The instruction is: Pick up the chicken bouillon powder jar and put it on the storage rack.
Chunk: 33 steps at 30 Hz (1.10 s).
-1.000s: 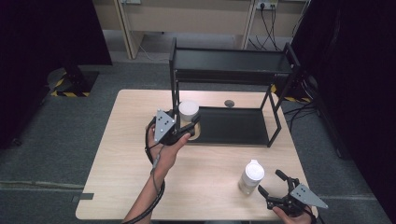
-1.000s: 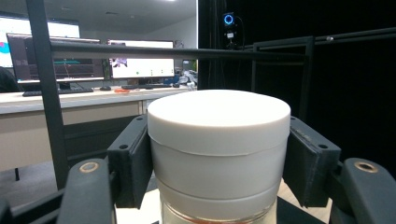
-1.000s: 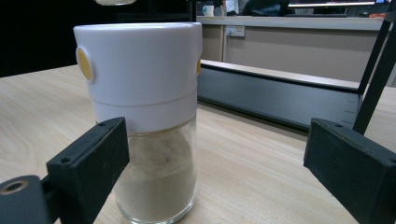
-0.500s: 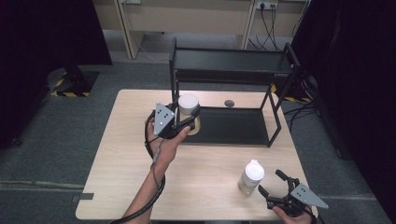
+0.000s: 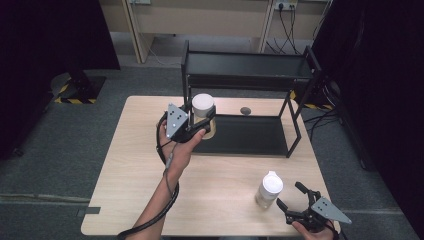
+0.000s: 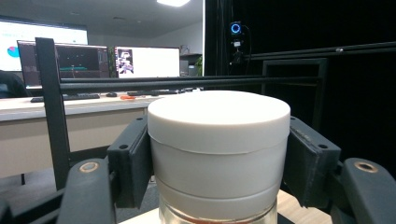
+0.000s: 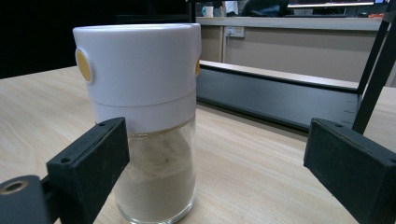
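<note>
- The left gripper (image 5: pixel 197 126) has its fingers (image 6: pixel 133 163) pressed against both sides of a glass jar with a broad white round lid (image 5: pixel 202 105). In the left gripper view the pads bear on the lid's wall from either side, so the jar sits squarely between them, upright, its long axis vertical.
- Taking the black metal two-tier rack (image 5: pixel 248 80) as the marker, that held jar is at the rack's front left corner, just beside the post and at the edge of the lower tray; I cannot tell whether it rests on the pale wooden desk (image 5: pixel 125 165) or is carried just above it.
- A small dark round object (image 5: pixel 245 110) lies on the desk behind the rack's lower tray.
- Well in front of the rack, towards its right end, a second jar, clear glass with pale powder and a white cap bearing yellow buttons (image 5: pixel 269 190), stands upright on the desk.
- The right gripper (image 5: pixel 295 201) lies just right of this jar, fingers spread wide and empty. In the right gripper view the jar stands just ahead of the left finger (image 7: pixel 93 158), off the centre of the gap, so I judge the gripper must shift left before closing.
</note>
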Tool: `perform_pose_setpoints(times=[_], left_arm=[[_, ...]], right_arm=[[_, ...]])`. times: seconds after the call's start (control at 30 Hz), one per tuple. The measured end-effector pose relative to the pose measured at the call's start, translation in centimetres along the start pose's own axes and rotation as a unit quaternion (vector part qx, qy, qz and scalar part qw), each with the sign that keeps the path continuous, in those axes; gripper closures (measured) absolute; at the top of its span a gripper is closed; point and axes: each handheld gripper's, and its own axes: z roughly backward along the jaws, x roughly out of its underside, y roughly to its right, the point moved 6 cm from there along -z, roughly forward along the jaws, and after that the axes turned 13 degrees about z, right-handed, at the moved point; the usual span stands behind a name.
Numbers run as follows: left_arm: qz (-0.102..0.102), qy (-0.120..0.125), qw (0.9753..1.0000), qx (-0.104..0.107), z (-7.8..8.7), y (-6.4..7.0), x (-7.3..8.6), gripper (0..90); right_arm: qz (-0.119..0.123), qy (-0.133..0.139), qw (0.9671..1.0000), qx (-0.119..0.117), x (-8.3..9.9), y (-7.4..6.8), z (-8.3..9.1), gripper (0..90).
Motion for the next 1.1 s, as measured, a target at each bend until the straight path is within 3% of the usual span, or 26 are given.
perform_pose_setpoints(times=[0.47, 1.1], left_arm=[[-0.001, 0.008, 0.9998, -0.015, -1.0, -0.2, -1.6, 33.4], [-0.008, 0.017, 0.9992, -0.034, -2.7, 0.2, -4.8, 33.4]], right_arm=[[0.001, 0.000, 1.0000, 0.001, 0.0, 0.0, 0.0, 6.9], [0.000, 0.001, 1.0000, 0.002, 0.0, 0.0, 0.0, 6.9]])
